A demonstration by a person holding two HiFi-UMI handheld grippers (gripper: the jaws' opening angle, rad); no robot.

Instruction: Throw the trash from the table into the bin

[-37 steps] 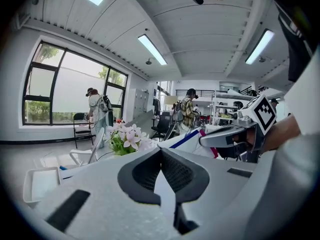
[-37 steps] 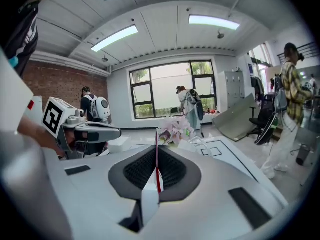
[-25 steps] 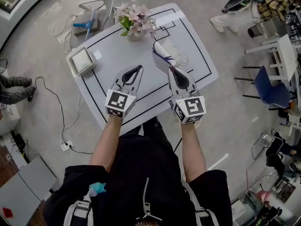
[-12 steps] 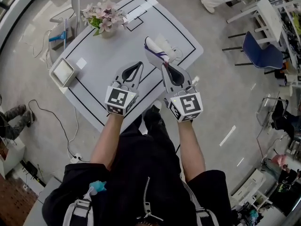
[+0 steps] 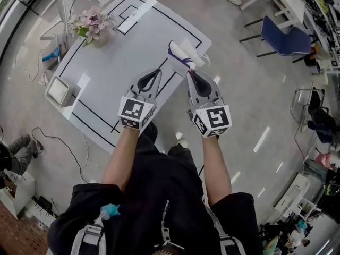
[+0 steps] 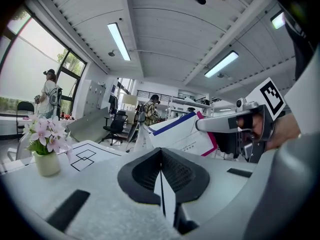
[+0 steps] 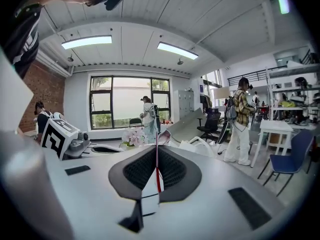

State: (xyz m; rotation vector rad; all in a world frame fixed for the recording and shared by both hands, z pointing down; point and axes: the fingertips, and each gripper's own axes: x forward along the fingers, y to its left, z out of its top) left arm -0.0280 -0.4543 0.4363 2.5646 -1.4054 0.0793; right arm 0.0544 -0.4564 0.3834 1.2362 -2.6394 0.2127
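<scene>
The trash [image 5: 183, 54], a white paper packet edged in blue and pink, is pinched by its thin edge between the closed jaws of the right gripper [image 5: 192, 76] and is held in the air over the right edge of the table [image 5: 117, 52]. The left gripper [image 5: 156, 76] is level beside it, jaws pressed together with nothing between them. On the white, black-lined table stand a vase of pink flowers [image 5: 93, 25] and a small white box [image 5: 57, 91]. A blue chair [image 5: 287, 40] stands well apart on the floor.
</scene>
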